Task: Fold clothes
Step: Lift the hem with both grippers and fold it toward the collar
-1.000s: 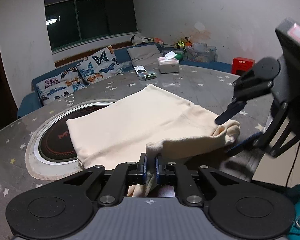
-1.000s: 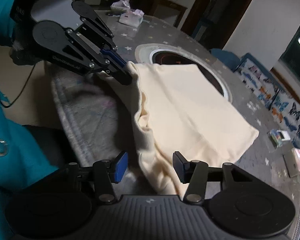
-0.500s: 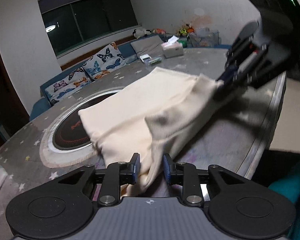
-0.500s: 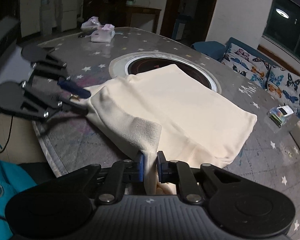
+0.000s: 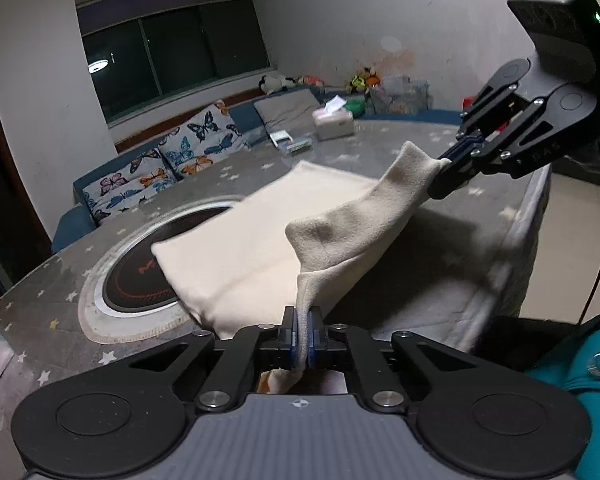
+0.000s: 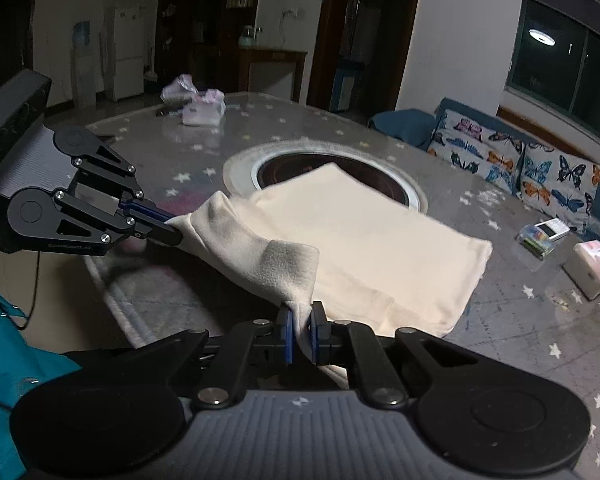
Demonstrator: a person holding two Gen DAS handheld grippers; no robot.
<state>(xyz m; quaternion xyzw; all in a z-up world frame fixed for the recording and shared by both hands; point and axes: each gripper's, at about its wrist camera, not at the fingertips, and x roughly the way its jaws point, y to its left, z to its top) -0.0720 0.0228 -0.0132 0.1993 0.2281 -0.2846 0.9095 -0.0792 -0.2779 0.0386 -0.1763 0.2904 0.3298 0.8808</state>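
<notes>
Cream garment [image 5: 260, 248] edge now higher, pinched by both hand-held grippers; tissue box [image 5: 334, 122] apparently part-full.

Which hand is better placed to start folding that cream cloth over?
Neither alone: the left tongs and right tongs each pinch a near corner of the cloth, lifted off the table. Probably both carry it across together.

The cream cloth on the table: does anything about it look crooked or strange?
Nothing looks damaged or spilled. The cream cloth lies half over the round dark plate in the table, and its near edge is lifted, pinched by the left tool and the right tool.
</notes>
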